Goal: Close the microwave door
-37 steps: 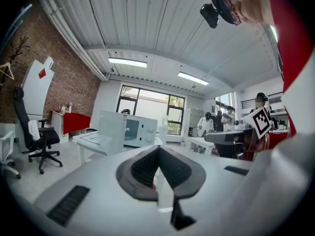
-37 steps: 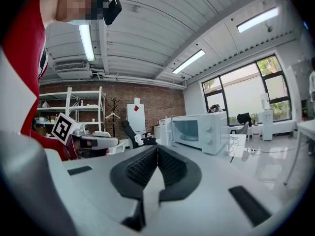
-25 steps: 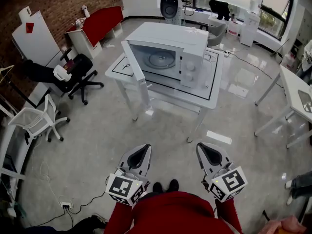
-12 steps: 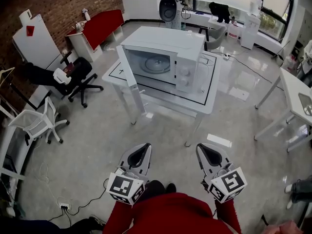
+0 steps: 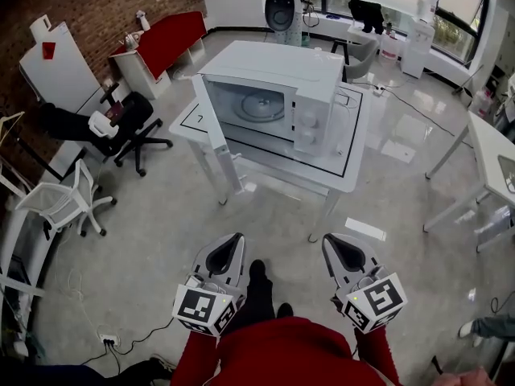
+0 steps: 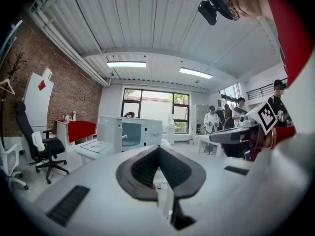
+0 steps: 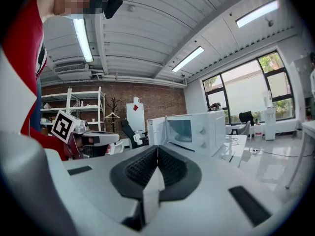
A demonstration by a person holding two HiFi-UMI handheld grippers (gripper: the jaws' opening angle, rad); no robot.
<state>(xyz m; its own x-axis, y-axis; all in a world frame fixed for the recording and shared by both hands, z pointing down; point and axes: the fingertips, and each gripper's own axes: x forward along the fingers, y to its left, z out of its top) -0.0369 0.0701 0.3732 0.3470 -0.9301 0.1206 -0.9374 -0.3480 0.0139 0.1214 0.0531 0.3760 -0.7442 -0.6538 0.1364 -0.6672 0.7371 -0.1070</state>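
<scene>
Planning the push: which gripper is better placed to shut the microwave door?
Left, probably. The open door juts out on the microwave's left side, in line with the left gripper; the right gripper faces the control panel. Both are distant.

The microwave point(image 5: 278, 95) stands on a table point(image 5: 342, 175), whose bare top lies before it and to its right. The microwave door point(image 5: 211, 117) stands out from the microwave's left edge, swung toward me. A turntable point(image 5: 261, 100) lies inside the microwave. Left of the microwave, on the floor, is an office chair point(image 5: 133, 131). A second chair point(image 5: 68, 199) is farther left and nearer me. Behind the microwave to its left is a low cabinet point(image 5: 161, 43). Well to its right stands another table point(image 5: 491, 147). Before the microwave, well apart from it, I hold my left gripper point(image 5: 237, 241) and my right gripper point(image 5: 328, 241) side by side.
</scene>
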